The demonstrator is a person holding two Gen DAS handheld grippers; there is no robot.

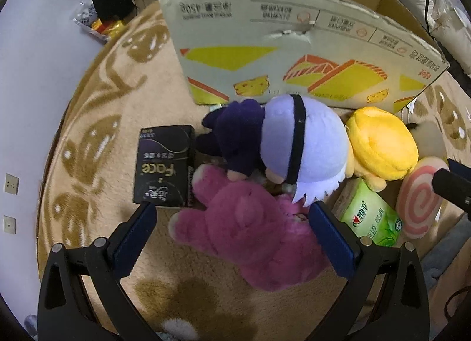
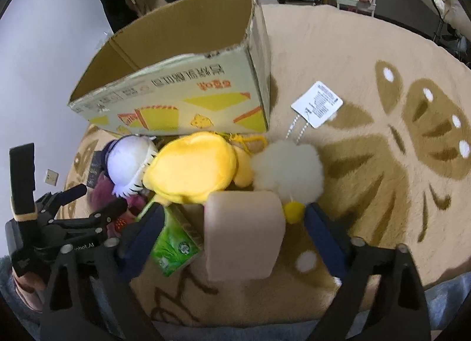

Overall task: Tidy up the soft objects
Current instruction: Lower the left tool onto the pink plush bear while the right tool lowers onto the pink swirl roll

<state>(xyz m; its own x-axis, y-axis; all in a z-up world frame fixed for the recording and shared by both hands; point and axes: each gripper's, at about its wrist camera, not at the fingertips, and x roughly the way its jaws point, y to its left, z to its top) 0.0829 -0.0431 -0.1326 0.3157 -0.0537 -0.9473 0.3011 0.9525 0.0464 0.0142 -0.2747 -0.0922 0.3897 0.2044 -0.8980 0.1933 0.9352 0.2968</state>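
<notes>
Plush toys [image 1: 253,235] all sat mid-frame outside cardboard box [image 2: 176,96] (looked empty); both grippers [image 1: 232,217] [image 2: 235,223] spread, nothing pinched.

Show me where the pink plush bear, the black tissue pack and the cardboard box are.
pink plush bear [image 1: 253,232]: left wrist view, on its back.
black tissue pack [image 1: 162,167]: left wrist view, on its printed top face.
cardboard box [image 2: 182,91]: right wrist view, on its printed front wall.

Left gripper [image 1: 232,236], right gripper [image 2: 234,232]: black frames, silver screw heads, dark blue ridged pads [image 1: 332,241].
</notes>
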